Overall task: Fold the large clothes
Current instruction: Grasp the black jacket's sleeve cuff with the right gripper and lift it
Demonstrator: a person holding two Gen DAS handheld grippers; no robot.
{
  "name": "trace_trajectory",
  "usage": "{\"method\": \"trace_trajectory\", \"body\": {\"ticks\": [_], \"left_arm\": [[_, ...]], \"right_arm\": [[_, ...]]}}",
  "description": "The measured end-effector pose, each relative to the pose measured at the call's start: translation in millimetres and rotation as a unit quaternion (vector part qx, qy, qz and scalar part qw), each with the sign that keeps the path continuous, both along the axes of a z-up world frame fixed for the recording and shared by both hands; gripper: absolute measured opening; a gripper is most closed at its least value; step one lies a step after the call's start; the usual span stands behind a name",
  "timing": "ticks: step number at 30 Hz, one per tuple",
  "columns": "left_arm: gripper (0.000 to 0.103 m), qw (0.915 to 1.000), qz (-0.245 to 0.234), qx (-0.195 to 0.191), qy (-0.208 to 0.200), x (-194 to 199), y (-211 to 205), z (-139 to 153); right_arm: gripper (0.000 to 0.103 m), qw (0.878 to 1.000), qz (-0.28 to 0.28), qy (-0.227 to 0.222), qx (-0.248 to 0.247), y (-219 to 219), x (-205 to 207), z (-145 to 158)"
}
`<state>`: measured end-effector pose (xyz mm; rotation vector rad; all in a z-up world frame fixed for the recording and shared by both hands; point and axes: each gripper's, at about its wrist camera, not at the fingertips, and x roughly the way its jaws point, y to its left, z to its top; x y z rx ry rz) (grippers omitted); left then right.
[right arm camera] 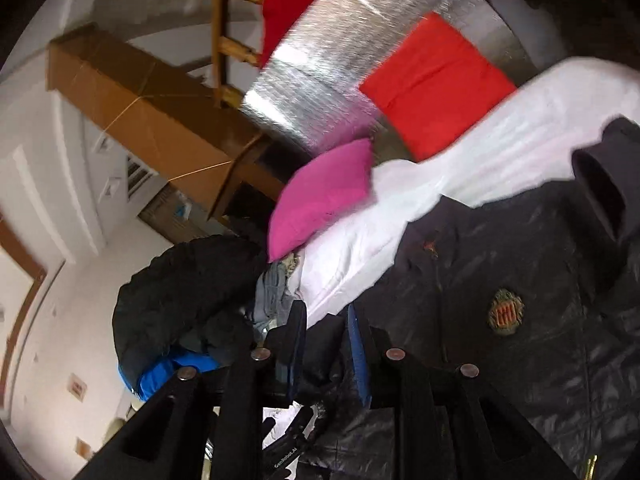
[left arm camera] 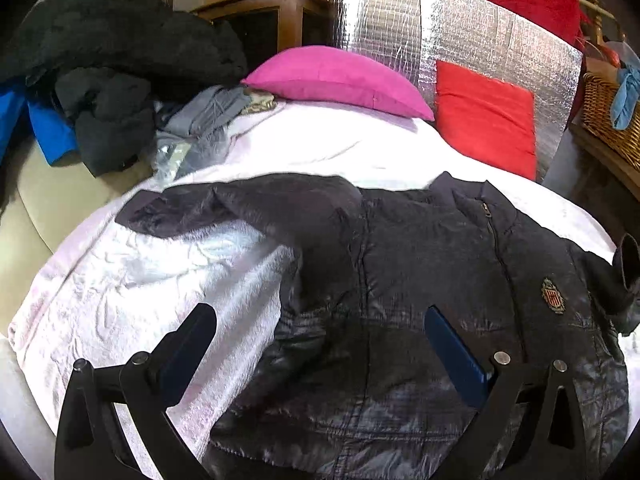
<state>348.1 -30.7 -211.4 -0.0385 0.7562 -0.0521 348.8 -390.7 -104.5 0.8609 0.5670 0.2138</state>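
Note:
A dark quilted jacket (left arm camera: 420, 264) with a crest badge lies face up on the white bedsheet (left arm camera: 152, 272), one sleeve stretched to the left. My left gripper (left arm camera: 320, 320) is open and empty, hovering above the jacket's lower left body. In the right wrist view the jacket (right arm camera: 500, 280) fills the right side, tilted. My right gripper (right arm camera: 326, 316) has its fingers close together with dark jacket fabric (right arm camera: 320, 352) pinched between them.
A pink pillow (left arm camera: 340, 80) and a red pillow (left arm camera: 484, 120) lie at the bed's head against a silver foil panel (left arm camera: 400, 20). A pile of dark and blue clothes (left arm camera: 100, 80) sits at left. A wicker basket (left arm camera: 604, 116) stands at right.

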Motion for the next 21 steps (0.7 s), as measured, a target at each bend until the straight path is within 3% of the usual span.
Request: {"method": "trace_trajectory", "body": {"ticks": [1, 2, 3, 6, 8, 11, 12, 13, 15, 17, 20, 21], "left_arm": [[0.103, 1.0000, -0.003, -0.003, 0.005, 0.7, 0.0, -1.6], [0.103, 0.9999, -0.008, -0.007, 0.011, 2.0, -1.2, -3.1], [0.103, 0.9998, -0.012, -0.010, 0.015, 2.8, -3.1, -4.0], [0.103, 0.9988, -0.032, -0.028, 0.025, 3.8, -13.3, -7.2], [0.103, 0.9974, -0.051, -0.039, 0.031, 0.6, -20.6, -9.7], [0.103, 0.9926, -0.091, -0.071, 0.038, -5.4, -39.0, -10.1], [0.103, 0.9891, -0.106, -0.093, 0.042, -9.0, -48.3, -6.2], [0.103, 0.9867, -0.115, -0.107, 0.040, -11.7, -55.3, -2.3], [0.103, 0.9805, -0.144, -0.130, 0.028, -18.9, -88.1, 13.4], [0.103, 0.9748, -0.178, -0.129, 0.038, -16.5, -129.3, 25.9], [0.103, 0.9617, -0.229, -0.137, 0.061, -7.7, -201.8, 42.2], [0.103, 0.9535, -0.249, -0.150, 0.080, -0.5, -232.1, 45.2]], "right_arm": [[0.057, 1.000, -0.009, 0.011, -0.002, -4.5, -5.2, -6.6], [0.093, 0.999, -0.028, 0.021, -0.003, -15.8, -12.7, -9.3], [0.099, 0.998, -0.060, 0.021, -0.001, -31.8, -25.1, -12.4], [0.099, 0.987, -0.160, 0.003, 0.014, -91.2, -64.9, -28.8], [0.099, 0.979, -0.197, 0.013, 0.047, -131.3, -88.6, -47.9], [0.099, 0.949, -0.251, 0.010, 0.190, -188.5, -127.4, -97.0], [0.099, 0.932, -0.269, 0.002, 0.242, -203.9, -139.5, -114.3], [0.099, 0.919, -0.280, -0.004, 0.277, -215.0, -147.3, -127.9], [0.099, 0.906, -0.287, 0.009, 0.310, -229.8, -151.0, -145.8], [0.099, 0.897, -0.280, 0.028, 0.341, -240.5, -145.1, -161.2], [0.099, 0.890, -0.264, 0.019, 0.370, -246.0, -142.3, -164.9], [0.099, 0.892, -0.263, 0.016, 0.368, -248.0, -143.6, -160.5]]}}
